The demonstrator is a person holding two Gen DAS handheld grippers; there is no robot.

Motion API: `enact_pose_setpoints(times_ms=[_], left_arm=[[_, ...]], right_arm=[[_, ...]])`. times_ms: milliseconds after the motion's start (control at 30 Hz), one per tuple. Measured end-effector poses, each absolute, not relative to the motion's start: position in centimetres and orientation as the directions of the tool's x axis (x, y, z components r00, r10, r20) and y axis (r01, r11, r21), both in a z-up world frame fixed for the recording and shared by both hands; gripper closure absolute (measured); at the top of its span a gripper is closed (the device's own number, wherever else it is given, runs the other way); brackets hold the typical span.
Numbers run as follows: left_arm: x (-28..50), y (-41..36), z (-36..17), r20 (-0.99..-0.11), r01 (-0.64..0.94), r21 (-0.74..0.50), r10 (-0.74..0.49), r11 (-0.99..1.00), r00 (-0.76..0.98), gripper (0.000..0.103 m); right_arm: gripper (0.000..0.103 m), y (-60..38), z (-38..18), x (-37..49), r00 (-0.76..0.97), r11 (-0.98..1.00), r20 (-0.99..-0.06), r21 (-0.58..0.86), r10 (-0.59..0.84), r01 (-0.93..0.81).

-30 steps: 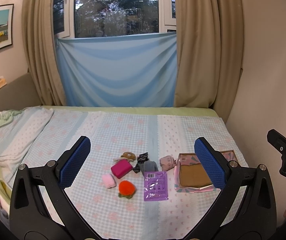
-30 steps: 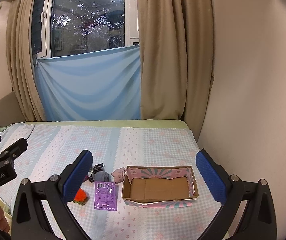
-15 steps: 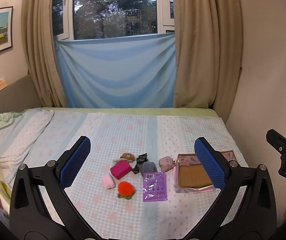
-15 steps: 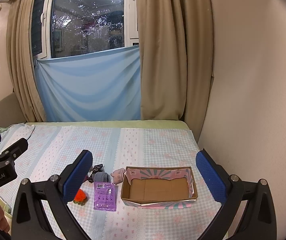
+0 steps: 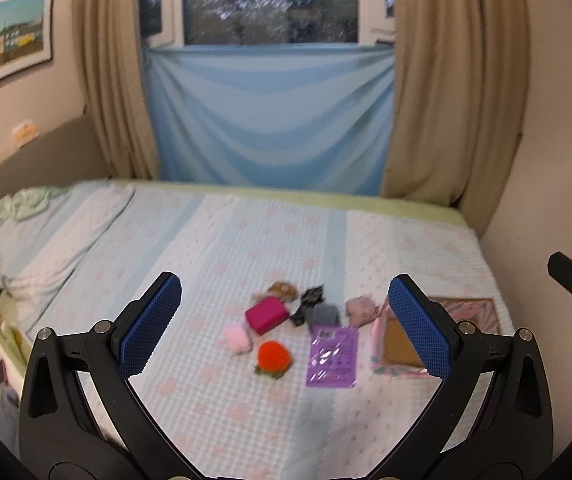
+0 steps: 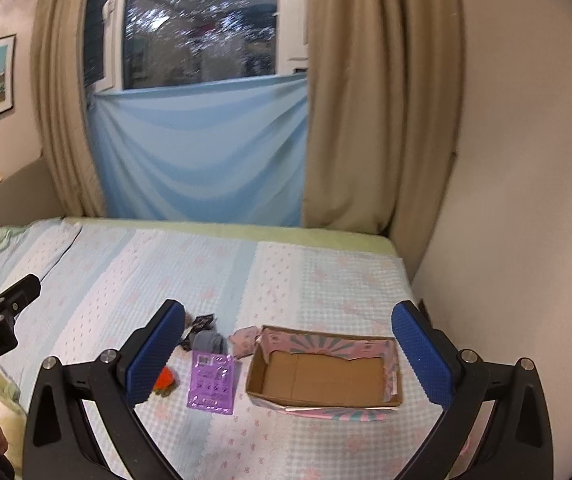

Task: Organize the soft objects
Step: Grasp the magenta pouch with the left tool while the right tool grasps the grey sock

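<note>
Several small soft items lie in a cluster on the bed: a magenta block (image 5: 267, 314), a pale pink roll (image 5: 238, 338), an orange pompom (image 5: 273, 356), a grey piece (image 5: 326, 314), a pink piece (image 5: 361, 309) and a purple packet (image 5: 331, 356). An open cardboard box (image 6: 326, 372) with pink patterned sides stands right of them, nothing inside it. My left gripper (image 5: 286, 328) hovers open above the cluster. My right gripper (image 6: 290, 354) hangs open in front of the box and the purple packet (image 6: 211, 383). Neither holds anything.
The bed carries a light blue checked cover (image 5: 222, 248) with a pillow (image 5: 46, 232) at its left end. A wall (image 6: 526, 200) runs close along the right side. Curtains and a blue cloth (image 5: 270, 120) hang behind the bed.
Both views have tilted down and moved closer to the bed, so the items and the box sit larger and lower. Nothing on the bed has moved; both grippers remain open.
</note>
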State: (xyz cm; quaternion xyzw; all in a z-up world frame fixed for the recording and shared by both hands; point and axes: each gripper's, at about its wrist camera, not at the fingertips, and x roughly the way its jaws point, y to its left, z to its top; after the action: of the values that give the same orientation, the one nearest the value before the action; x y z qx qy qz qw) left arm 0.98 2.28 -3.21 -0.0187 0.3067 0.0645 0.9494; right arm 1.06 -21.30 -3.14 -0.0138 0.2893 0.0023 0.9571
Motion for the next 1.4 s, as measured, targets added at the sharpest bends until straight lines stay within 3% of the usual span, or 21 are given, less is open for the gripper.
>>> enact_pose_setpoints(times_ms=[267,633,1000,1400], left_arm=[[5.0,9.5,-9.9,-0.699,-0.168,-0.076,0.067,0.983,0.712,0.0],[16.1,16.2,-20.8,-0.798,0.008,-0.05,-0.045,0.999,0.602,0.0],[26.8,15.6,-34.1,-0.893,0.198,-0.017,-0.104,0.98,0.438,0.0],[32.1,12.1,-44.8,-0.952,0.29,-0.025,-0.111,0.957,0.285,0.002]], right_arm=[[0.0,-16.7,-8.0,5.7,0.759,0.997,-0.648,0.006,0.065,-0.081],[0.0,-8.8,-17.1,15.3,0.619,0.996,-0.783,0.021,0.069,-0.084],[0.0,-4.5,-31.0,26.6,0.372,0.985,-0.926,0.002,0.067,-0.17],[0.001,-2.7,-43.1,33.1,0.143,0.973,-0.988,0.023,0.057,-0.228]])
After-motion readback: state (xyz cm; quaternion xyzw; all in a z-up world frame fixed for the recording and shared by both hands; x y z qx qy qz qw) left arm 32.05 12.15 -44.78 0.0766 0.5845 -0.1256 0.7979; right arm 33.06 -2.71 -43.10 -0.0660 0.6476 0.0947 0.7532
